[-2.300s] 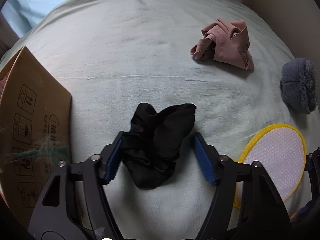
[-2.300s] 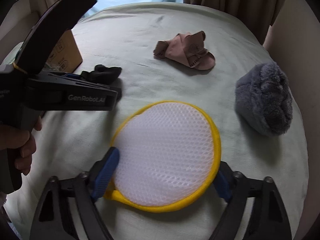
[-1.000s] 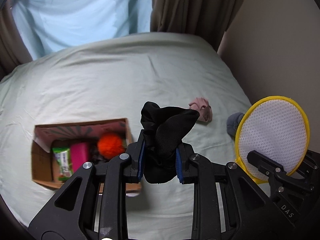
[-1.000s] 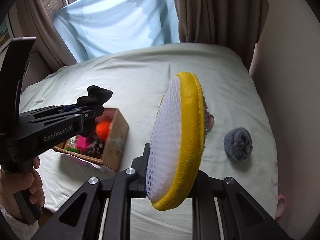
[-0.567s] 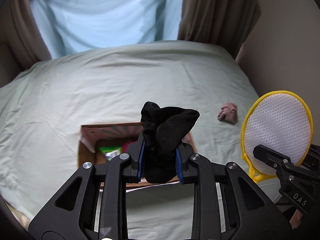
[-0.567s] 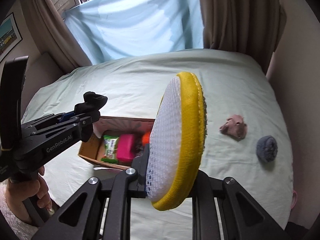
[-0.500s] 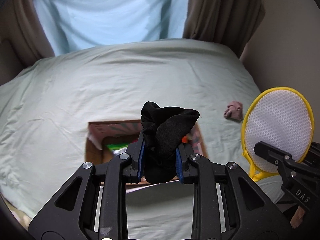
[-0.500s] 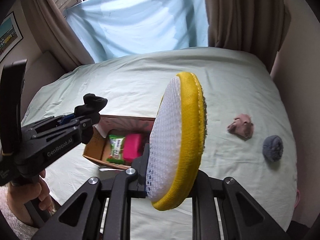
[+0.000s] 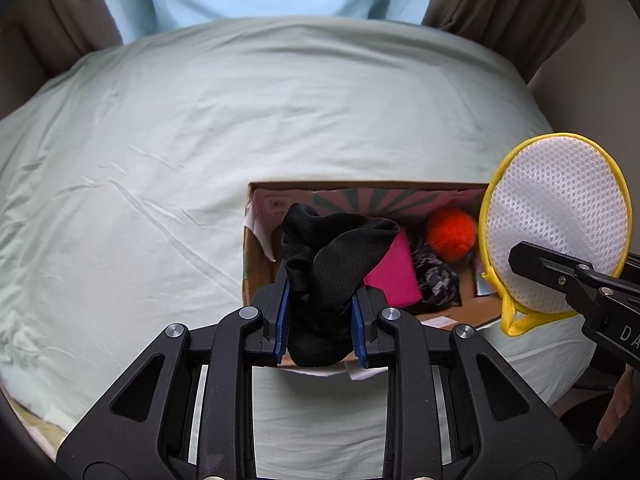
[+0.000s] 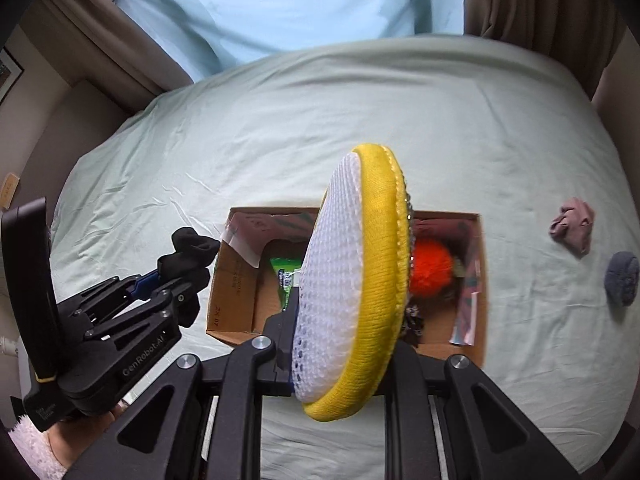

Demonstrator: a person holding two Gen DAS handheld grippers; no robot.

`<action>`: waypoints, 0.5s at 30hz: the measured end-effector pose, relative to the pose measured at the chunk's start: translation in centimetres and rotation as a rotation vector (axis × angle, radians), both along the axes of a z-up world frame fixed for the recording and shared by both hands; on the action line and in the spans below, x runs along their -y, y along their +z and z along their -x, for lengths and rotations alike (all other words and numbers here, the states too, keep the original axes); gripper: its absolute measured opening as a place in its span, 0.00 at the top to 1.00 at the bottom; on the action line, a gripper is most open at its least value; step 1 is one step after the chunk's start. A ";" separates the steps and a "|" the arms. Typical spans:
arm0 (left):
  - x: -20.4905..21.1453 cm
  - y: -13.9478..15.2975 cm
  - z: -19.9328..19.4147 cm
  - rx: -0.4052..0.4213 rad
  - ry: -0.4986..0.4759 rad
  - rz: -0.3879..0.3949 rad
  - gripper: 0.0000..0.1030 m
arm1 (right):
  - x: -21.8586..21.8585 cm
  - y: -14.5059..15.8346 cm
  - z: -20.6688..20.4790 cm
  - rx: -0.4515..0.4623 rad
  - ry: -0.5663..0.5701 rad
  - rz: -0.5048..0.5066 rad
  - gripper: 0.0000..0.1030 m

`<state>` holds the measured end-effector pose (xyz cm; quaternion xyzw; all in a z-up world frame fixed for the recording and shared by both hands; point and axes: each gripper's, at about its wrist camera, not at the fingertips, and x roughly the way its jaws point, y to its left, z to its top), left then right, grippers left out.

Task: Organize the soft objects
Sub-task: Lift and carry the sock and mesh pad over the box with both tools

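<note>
My left gripper (image 9: 320, 312) is shut on a crumpled black sock (image 9: 332, 256) and holds it above the near left part of an open cardboard box (image 9: 250, 256). It also shows in the right wrist view (image 10: 168, 280) with the sock (image 10: 188, 252) beside the box's left wall (image 10: 230, 280). My right gripper (image 10: 340, 356) is shut on a round yellow-rimmed white mesh pad (image 10: 352, 280), held on edge above the box. The pad also shows in the left wrist view (image 9: 556, 224) at the right.
The box holds an orange pompom (image 9: 450, 232), a pink item (image 9: 394, 276), a dark patterned cloth (image 9: 436, 276) and a green packet (image 10: 286, 276). A pink cloth (image 10: 572, 230) and a grey fuzzy ball (image 10: 620, 272) lie on the pale green bed (image 9: 160, 160) right of the box.
Both grippers have come closer to the box, which now looks larger and sits right under them. Both grips are unchanged.
</note>
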<state>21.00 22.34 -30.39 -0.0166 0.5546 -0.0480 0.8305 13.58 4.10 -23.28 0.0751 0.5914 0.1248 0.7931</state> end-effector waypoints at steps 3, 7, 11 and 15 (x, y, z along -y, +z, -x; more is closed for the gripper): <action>-0.5 -2.3 -1.1 -0.057 0.022 -0.017 0.79 | -0.9 -1.9 -1.5 -0.067 0.007 -0.023 0.84; -0.3 -5.0 -2.0 -0.129 0.035 -0.005 0.79 | -1.4 -5.2 -3.3 -0.168 0.020 -0.048 0.84; 0.6 -7.4 -2.8 -0.195 0.006 -0.004 0.79 | -1.6 -8.4 -4.7 -0.262 0.035 -0.064 0.84; 1.8 -9.8 -4.0 -0.244 -0.020 -0.030 0.79 | -1.4 -10.8 -5.8 -0.325 0.050 -0.087 0.84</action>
